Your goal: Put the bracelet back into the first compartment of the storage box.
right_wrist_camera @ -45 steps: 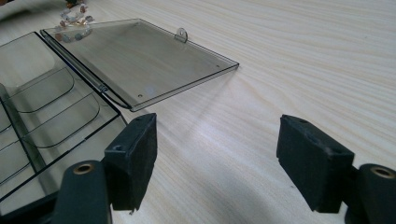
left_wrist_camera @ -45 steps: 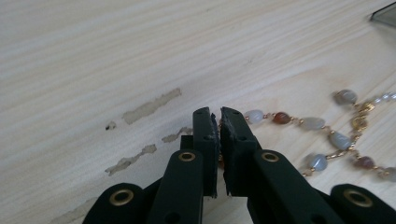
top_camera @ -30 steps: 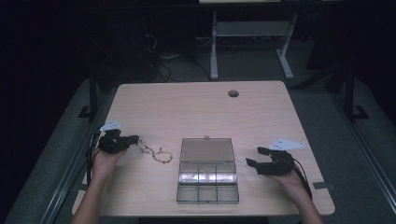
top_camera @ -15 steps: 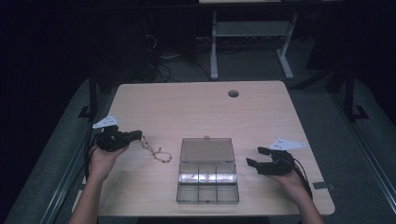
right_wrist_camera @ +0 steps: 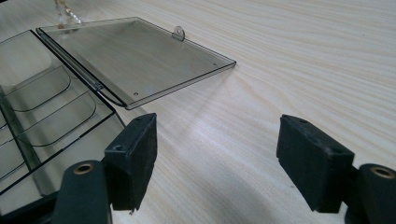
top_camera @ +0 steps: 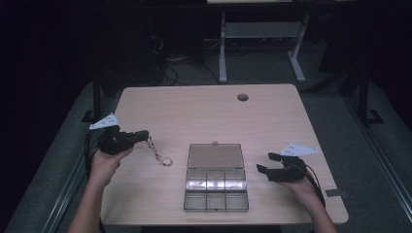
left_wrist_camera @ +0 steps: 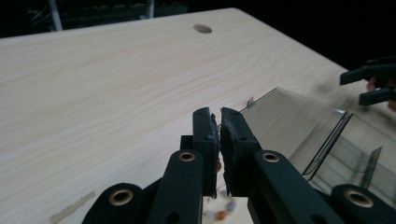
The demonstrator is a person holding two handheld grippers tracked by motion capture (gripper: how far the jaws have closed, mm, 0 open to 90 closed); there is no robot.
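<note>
At nine o'clock of the open box, my left gripper pinches the bead chain, one end dangling toward the table. Right gripper gapes empty at three o'clock. Compartments empty; dropping it in remains.

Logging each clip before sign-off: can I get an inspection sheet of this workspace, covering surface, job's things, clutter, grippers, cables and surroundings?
Surface: light wood table with a round hole near its far edge.
Job's things: beaded chain, one end pinched in the left gripper, the other end lying on the table; clear compartment box with its lid open and laid flat, compartments look empty.
Clutter: a tape-like mark on the wood; nothing else seen.
Grippers: left gripper shut on the chain; right gripper open, beside the box, holding nothing.
Cables: one trails from each gripper; more lie on the floor beyond the table.
Surroundings: dark room, white desk frame behind.
</note>
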